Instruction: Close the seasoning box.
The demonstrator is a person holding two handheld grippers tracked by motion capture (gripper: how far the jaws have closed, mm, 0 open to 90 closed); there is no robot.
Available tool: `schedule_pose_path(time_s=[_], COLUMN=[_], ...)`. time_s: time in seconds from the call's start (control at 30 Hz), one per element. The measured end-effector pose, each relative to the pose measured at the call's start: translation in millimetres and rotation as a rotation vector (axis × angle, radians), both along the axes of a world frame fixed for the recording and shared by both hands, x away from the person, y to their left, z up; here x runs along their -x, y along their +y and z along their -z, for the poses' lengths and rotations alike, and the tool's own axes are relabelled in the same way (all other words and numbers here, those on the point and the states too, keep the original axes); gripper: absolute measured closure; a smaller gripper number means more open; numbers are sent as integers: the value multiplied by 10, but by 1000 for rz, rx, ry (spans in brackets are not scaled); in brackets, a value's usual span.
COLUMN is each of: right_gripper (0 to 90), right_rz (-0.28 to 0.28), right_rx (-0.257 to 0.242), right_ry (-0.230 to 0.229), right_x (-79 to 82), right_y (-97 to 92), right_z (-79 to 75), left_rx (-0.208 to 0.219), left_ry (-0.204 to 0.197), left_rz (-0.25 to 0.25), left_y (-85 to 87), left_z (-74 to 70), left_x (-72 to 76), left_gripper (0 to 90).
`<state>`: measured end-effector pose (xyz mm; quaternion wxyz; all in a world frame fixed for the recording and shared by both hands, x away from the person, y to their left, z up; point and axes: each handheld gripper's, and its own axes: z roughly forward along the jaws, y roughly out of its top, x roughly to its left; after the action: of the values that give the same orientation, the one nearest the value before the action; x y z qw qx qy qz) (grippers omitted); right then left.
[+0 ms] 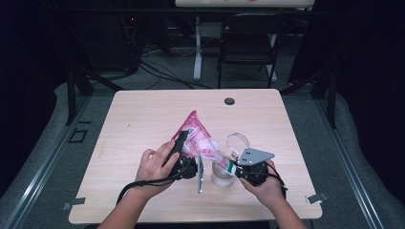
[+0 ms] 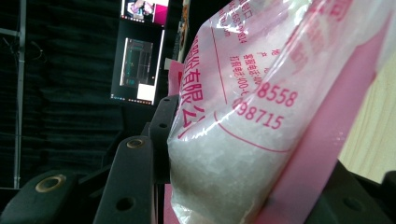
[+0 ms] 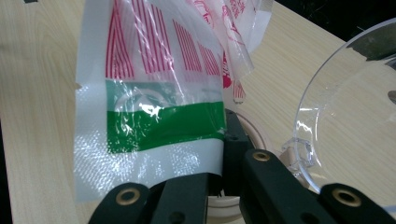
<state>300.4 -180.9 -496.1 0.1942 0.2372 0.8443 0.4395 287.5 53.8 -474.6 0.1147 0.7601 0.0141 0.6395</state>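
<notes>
Between the two hands, near the table's (image 1: 143,114) front edge, the left gripper (image 1: 184,155) clamped the fat, filled body of a pink-and-white bag (image 1: 198,138), its jaws set partway apart by the bulk between them. The right gripper (image 1: 241,169) was pinched fully shut on the bag's flat sealed edge, on the strip with the green band (image 3: 163,123). The bag hung tilted between them, its low corner over a small clear jar (image 1: 222,177); a clear lid (image 1: 238,140) lay just beyond.

Judging from this, the risk lay in the pour. If the right gripper tugged the seal sideways, the film might tear unevenly and spill white grains (image 2: 219,172) onto the table beside the jar. A slackened left grip would probably let the heavy bag slump and knock the jar over.

From the left gripper view, the grainy contents and red printed digits were plain, and the jaw pressed into the film. From the right gripper view, the thin empty seal was caught between the closed jaws, with the lid's (image 3: 355,107) curved rim close beside. Neither gave the overall layout, which the high view supplied.
</notes>
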Motion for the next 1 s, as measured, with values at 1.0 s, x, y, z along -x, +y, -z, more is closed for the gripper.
schedule_pose_path(time_s=[1.0], right_gripper=[900], right_rz=[-3], right_rx=[8], right_ry=[6], right_x=[-10], right_y=[2], right_z=[23], left_rx=[1], left_ry=[-8], left_rz=[-4], left_y=[-21], left_z=[-17], left_x=[7], left_gripper=[591])
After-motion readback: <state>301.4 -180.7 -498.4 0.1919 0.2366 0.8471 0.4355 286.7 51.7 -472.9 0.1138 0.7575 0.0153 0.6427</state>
